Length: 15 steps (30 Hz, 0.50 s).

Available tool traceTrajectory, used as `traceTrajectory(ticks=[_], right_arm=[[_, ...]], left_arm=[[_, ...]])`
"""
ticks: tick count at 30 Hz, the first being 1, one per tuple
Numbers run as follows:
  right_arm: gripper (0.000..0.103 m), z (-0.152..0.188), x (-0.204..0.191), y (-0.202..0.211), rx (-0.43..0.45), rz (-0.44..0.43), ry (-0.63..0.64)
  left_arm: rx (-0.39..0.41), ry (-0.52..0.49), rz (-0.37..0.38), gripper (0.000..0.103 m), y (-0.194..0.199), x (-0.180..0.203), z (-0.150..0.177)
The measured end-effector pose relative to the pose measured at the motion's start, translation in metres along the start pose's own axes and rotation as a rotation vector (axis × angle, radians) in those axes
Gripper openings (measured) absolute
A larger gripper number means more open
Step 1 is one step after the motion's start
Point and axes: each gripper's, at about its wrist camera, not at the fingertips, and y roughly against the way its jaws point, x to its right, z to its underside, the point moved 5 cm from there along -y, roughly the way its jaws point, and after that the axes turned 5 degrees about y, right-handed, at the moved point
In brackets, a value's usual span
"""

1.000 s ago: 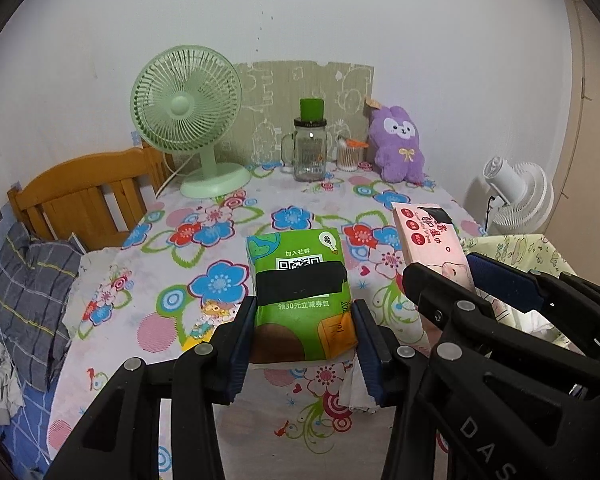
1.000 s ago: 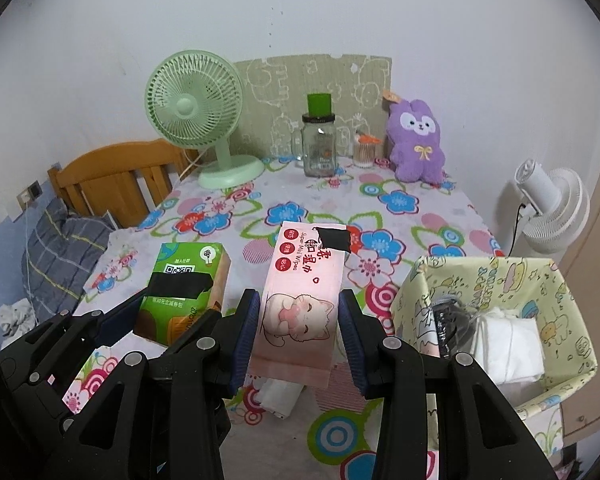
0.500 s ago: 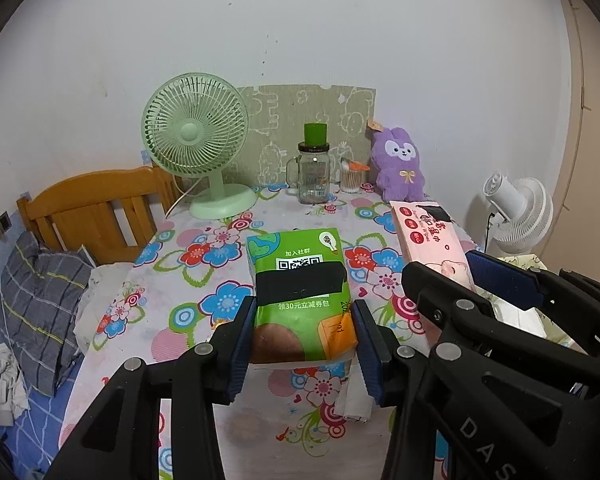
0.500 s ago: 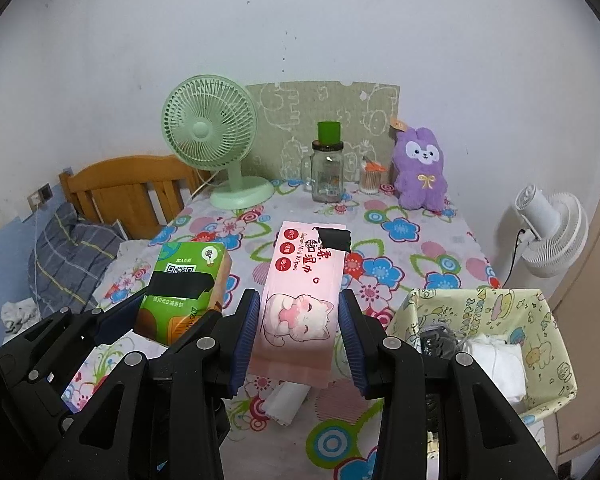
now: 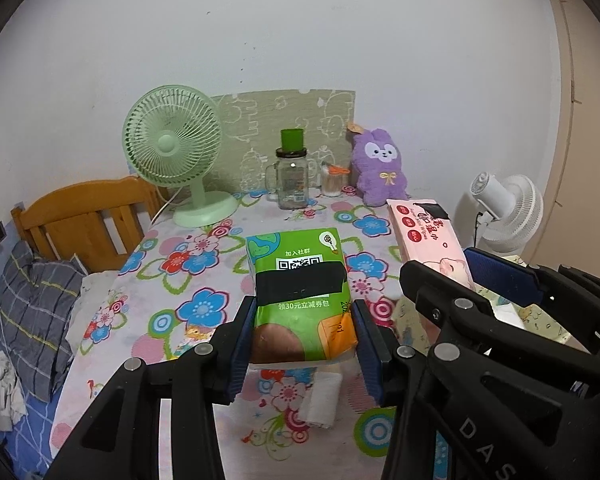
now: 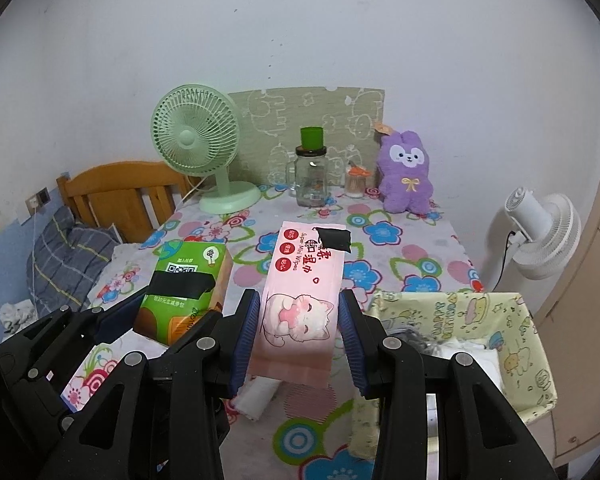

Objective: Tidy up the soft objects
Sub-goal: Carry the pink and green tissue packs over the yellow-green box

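The left gripper (image 5: 304, 334) was clamped on the green tissue pack (image 5: 302, 300), the right gripper (image 6: 298, 332) on the pink wipes pack (image 6: 302, 300). Both packs hung above the flowered table (image 5: 204, 264), side by side, long axes pointing away toward the far wall.

The left gripper (image 5: 304, 338) is angled downward, its blue-padded jaws pressed against the two sides of a green pack (image 5: 302, 296), which is held clear of the surface. The right gripper (image 6: 298, 330) is carried just beside it, likewise angled, jaws clamped on a pink pack (image 6: 302, 300), also raised.
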Motion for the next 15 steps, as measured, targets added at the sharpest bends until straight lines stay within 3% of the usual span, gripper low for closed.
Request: traceTrajectory(ticks=[15], right_arm=[[0.044, 0.002, 0.047, 0.015, 0.019, 0.049, -0.038]], left_arm=[[0.011, -0.051, 0.045, 0.048, -0.002, 0.048, -0.008]])
